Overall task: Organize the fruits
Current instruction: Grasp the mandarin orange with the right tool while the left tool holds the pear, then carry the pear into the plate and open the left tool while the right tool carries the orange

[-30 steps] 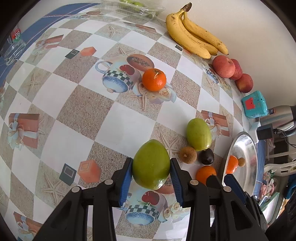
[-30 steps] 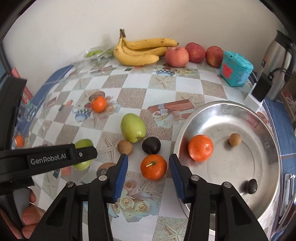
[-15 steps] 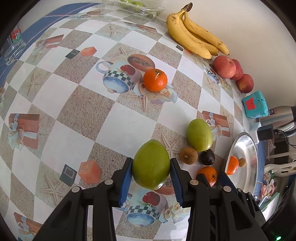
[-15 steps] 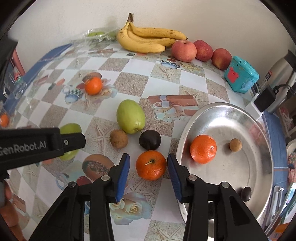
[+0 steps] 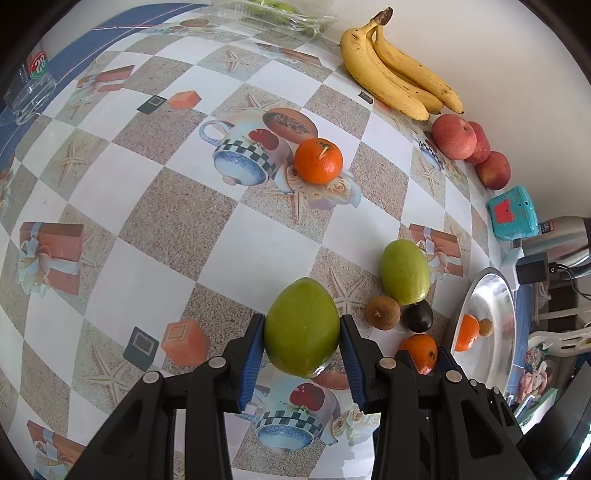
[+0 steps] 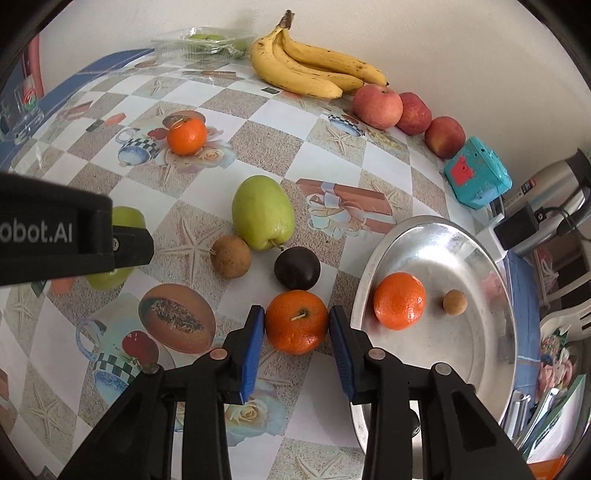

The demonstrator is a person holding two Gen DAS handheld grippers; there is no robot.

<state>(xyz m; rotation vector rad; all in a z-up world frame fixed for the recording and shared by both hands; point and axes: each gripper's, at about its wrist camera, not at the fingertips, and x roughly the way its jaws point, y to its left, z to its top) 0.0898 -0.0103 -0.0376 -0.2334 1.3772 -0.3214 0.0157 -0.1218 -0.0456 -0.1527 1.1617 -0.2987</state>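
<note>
Early on: only a tangerine (image 6: 399, 301) and a longan (image 6: 455, 302) sit in the steel tray (image 6: 480, 354) right of my right gripper (image 6: 297, 334), whose jaws just closed onto another tangerine (image 6: 296, 322); my left gripper (image 5: 302, 341) clamps a green mango (image 5: 302, 326); the rest remains ahead.

- A plain off-white wall (image 6: 424, 33) runs behind the table, evenly lit by soft daylight.
- The table wears a glossy cloth (image 5: 177, 218) checked in white and sandy squares, printed with cups, starfish, roses and gift boxes.
- A blue border (image 6: 110, 64) edges the cloth at the far left corner.
- A glass (image 5: 31, 92) with a red and green print stands at that left edge.
- A teal box (image 6: 478, 177) sits near the wall on the right, beside a steel kettle (image 6: 554, 192) and a black plug (image 6: 517, 225).
- Past the table's right edge a white chair (image 6: 569, 314) shows in part.
</note>
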